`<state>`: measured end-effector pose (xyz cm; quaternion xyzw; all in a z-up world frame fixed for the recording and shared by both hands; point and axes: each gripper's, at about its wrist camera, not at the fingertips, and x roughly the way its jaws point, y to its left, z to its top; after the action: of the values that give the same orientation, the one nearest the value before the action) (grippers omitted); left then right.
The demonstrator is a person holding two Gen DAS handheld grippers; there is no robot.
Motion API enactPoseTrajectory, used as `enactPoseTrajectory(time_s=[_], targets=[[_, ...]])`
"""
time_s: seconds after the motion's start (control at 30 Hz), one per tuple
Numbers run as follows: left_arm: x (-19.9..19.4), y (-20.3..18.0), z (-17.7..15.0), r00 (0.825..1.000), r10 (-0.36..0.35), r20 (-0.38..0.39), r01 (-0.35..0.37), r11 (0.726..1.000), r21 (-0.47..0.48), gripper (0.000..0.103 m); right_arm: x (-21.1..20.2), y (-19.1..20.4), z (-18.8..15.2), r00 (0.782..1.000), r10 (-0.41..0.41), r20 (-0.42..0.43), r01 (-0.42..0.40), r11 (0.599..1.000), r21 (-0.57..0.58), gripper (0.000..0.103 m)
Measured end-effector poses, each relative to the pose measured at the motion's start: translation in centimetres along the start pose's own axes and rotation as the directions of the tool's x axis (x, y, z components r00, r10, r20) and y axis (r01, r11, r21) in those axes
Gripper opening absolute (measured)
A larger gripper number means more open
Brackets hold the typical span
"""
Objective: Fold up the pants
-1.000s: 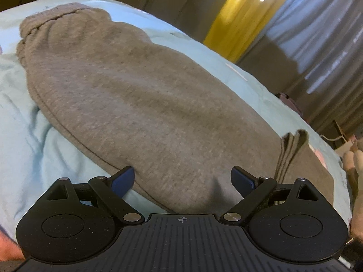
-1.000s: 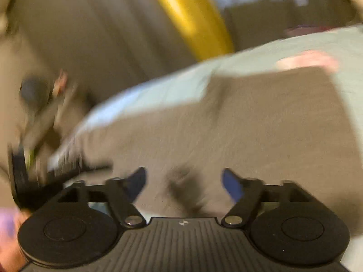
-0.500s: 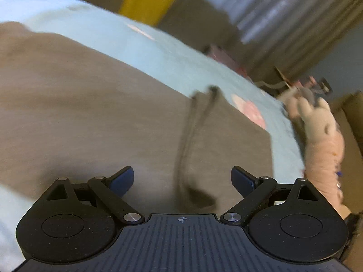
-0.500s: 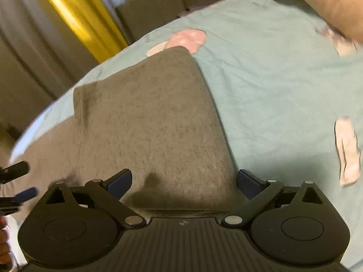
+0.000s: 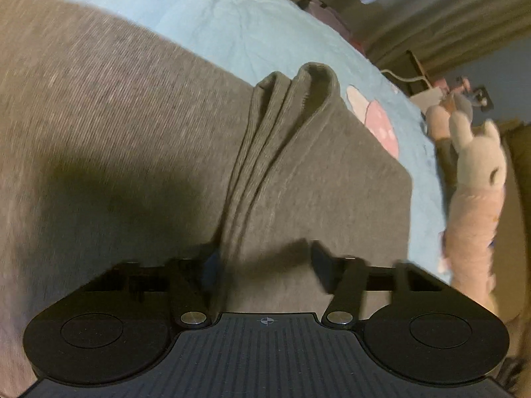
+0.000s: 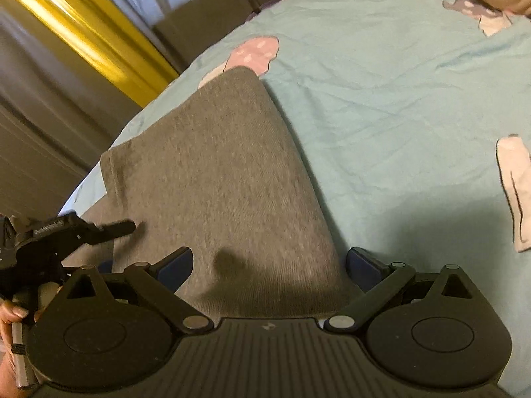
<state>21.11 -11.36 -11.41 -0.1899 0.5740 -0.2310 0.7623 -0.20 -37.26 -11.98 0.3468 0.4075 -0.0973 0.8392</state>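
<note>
Grey sweatpants (image 5: 132,116) lie flat on a light blue bedsheet (image 5: 249,23). A raised ridge of folded hems (image 5: 265,152) runs toward my left gripper (image 5: 265,262). Its jaws are closing and blurred, with the ridge's near end between them beside the left finger (image 5: 209,262); I see no pinch. In the right wrist view the folded end of the pants (image 6: 215,172) reaches down between the wide-open fingers of my right gripper (image 6: 268,265), which straddles the cloth's near edge. The left gripper (image 6: 109,229) shows at that view's left, over the pants' left side.
A pink and white plush toy (image 5: 474,182) lies at the bed's right edge. The bedsheet (image 6: 381,99) with pink printed patches stretches right of the pants. A yellow curtain (image 6: 83,33) and grey drapes hang behind the bed. A hand (image 6: 10,315) holds the left tool.
The left gripper swept right along the pants to the hem ridge, dipped, and narrowed its jaws. The right gripper opened wider and settled over the folded end, then held still.
</note>
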Motion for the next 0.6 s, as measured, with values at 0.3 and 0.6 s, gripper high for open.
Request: enactPoseTrajectory(time_s=[0.3,0.6], targets=[[-3.9,-2.0,-1.2,0.993,-0.048,0.108,0.035,0.992,0.122,0.017,-0.5,-0.3,0.2,0.999,-0.002,0.045,0.002,1.0,-0.001,0.066],[-4.4,-0.2,-1.8,0.997,-0.012,0.072,0.005,0.996,0.094,0.024,-0.2,-1.1,0.5,0.999,-0.016,0.031,0.014,0.999,0.049,0.052]])
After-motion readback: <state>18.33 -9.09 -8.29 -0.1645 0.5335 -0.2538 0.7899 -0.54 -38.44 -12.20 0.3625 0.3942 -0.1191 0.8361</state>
